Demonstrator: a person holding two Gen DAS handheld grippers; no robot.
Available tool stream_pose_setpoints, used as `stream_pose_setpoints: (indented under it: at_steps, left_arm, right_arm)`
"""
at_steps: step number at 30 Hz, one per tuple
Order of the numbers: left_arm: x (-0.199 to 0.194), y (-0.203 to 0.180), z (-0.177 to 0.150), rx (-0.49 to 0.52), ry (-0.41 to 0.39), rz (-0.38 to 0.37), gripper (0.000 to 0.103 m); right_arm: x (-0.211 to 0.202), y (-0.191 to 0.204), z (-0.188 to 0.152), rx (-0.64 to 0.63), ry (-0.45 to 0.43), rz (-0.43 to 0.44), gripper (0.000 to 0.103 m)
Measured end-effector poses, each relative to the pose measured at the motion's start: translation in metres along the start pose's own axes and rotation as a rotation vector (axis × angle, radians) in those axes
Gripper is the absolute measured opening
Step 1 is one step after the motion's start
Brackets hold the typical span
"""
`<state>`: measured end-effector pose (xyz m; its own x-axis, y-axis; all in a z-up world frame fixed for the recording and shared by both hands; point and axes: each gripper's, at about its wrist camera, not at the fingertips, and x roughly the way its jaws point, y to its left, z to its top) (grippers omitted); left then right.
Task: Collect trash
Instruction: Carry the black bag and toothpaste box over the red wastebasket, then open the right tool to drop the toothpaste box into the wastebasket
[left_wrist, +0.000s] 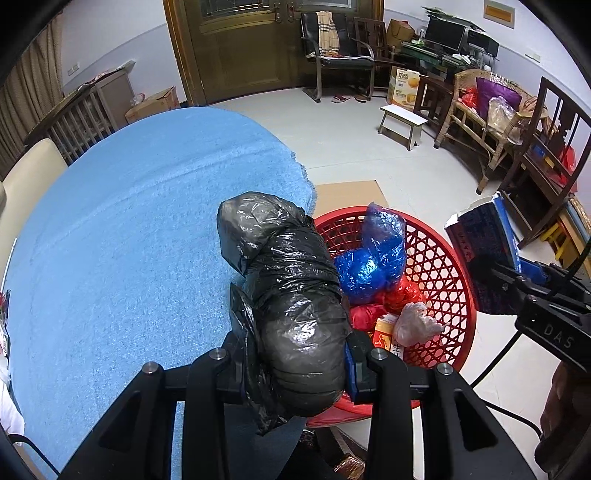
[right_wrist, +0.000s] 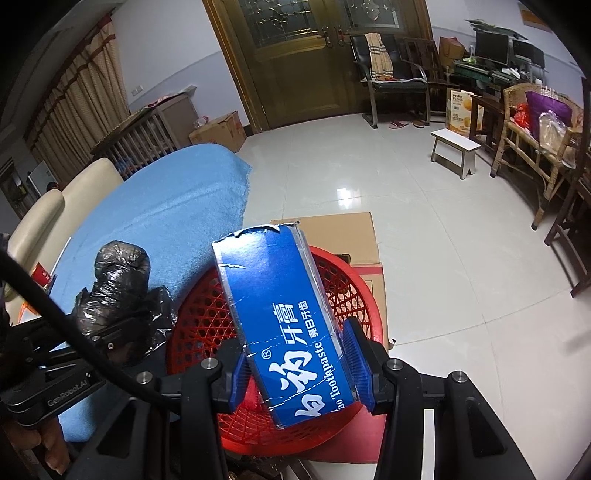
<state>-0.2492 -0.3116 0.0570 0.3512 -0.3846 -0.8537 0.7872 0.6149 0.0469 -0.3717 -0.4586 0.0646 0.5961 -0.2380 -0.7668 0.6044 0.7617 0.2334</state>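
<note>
My left gripper (left_wrist: 301, 363) is shut on a black plastic bag bundle (left_wrist: 288, 288), held above the edge of the blue cloth-covered table (left_wrist: 129, 229), beside a red mesh basket (left_wrist: 443, 258). The basket holds a blue bag (left_wrist: 373, 254), red bags and a white wad (left_wrist: 413, 325). My right gripper (right_wrist: 297, 373) is shut on a blue toothpaste box (right_wrist: 280, 317), held over the red basket (right_wrist: 207, 325). The box also shows in the left wrist view (left_wrist: 480, 251), right of the basket. The black bag shows in the right wrist view (right_wrist: 118, 291), at the left.
A flat cardboard sheet (right_wrist: 332, 232) lies on the tiled floor behind the basket. A white stool (right_wrist: 454, 151), chairs, a wicker bench and a desk stand at the far right. A wooden door (right_wrist: 295, 59) is at the back. A cream chair (left_wrist: 26, 173) stands left of the table.
</note>
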Motion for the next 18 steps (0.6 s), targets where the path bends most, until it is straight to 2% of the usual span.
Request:
stream_pose_setpoints:
  at_steps: [18]
  left_arm:
    - [-0.002, -0.003, 0.003, 0.000, -0.007, -0.012, 0.038]
  right_arm:
    - [0.021, 0.004, 0.011, -0.008, 0.029, -0.011, 0.049]
